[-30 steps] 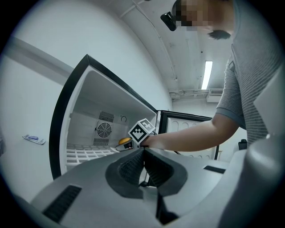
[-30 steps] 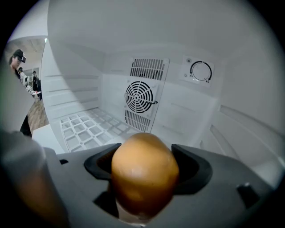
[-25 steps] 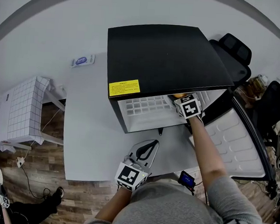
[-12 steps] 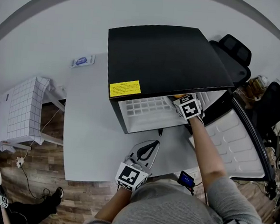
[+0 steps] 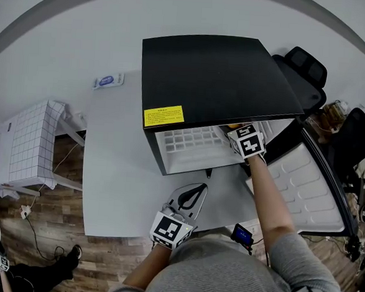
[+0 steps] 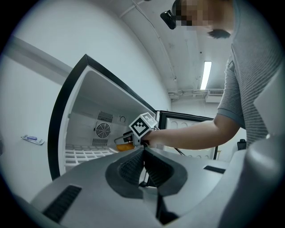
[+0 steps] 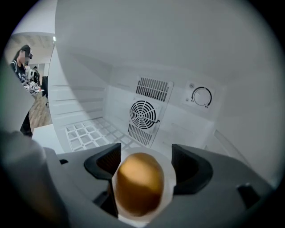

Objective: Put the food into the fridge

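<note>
Step in hand: carrying the food into the fridge (image 5: 218,76); the placing itself looks not yet done.
Right gripper (image 7: 144,160): jaws part-way apart and closed on a golden-brown roll (image 7: 139,185) that sits on something white; the white base fills the gap between the jaws.
Where the roll is: lower centre of the right gripper view, at the mouth of the fridge, held above the white wire shelf (image 7: 89,133) and not resting on it. In the head view it is a small orange patch just under the front edge of the black top, right of centre.
Inside the fridge: fan grille (image 7: 144,115) at the centre of the back wall, a dial (image 7: 201,96) to its upper right; the shelf looks bare where it shows.
Door (image 5: 310,188): swung wide open, at the right of the head view.
Left gripper (image 6: 143,153): jaws pressed together with nothing between them, held low over the grey table (image 5: 115,169) at the bottom centre of the head view, well apart from the fridge opening.
Next move, as a judgement: reach further in, lower the roll until its white base sits flat on the shelf, then spread the jaws and pull straight back.
Care needed: the roll appears to sit loose on its base, so keep the gripper level.
</note>
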Demonstrator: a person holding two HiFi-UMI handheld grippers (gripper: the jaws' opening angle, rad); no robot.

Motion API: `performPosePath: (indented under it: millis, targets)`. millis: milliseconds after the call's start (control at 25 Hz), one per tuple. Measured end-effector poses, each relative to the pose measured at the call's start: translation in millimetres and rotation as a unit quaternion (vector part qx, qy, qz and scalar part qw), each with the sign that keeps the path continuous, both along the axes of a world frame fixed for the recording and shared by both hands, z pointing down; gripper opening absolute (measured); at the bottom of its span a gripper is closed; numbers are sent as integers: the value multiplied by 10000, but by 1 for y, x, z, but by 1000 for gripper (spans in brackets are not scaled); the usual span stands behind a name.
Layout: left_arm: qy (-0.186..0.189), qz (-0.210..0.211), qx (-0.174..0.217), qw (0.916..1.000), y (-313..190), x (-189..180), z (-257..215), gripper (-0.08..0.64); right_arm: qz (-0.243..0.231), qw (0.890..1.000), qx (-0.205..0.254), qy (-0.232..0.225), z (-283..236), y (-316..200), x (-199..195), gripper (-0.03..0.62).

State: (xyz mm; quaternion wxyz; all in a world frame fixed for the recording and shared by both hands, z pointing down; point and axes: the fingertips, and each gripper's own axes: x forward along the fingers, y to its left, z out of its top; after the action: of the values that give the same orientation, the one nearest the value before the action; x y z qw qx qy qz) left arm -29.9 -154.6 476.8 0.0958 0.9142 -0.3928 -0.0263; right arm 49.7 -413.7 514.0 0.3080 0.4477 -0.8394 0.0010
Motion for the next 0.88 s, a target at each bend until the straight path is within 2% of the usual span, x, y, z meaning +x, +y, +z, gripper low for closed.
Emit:
performPosePath:
  millis: [400,880]
  targets:
    - [-44,110,-29,9999,6,6,3,11,-98,9995,288,-62,-16,15,-2,341]
    - [-87,174,10,9998,9,10,2,11,-151,9972,550,-487,-35,47,-6,341]
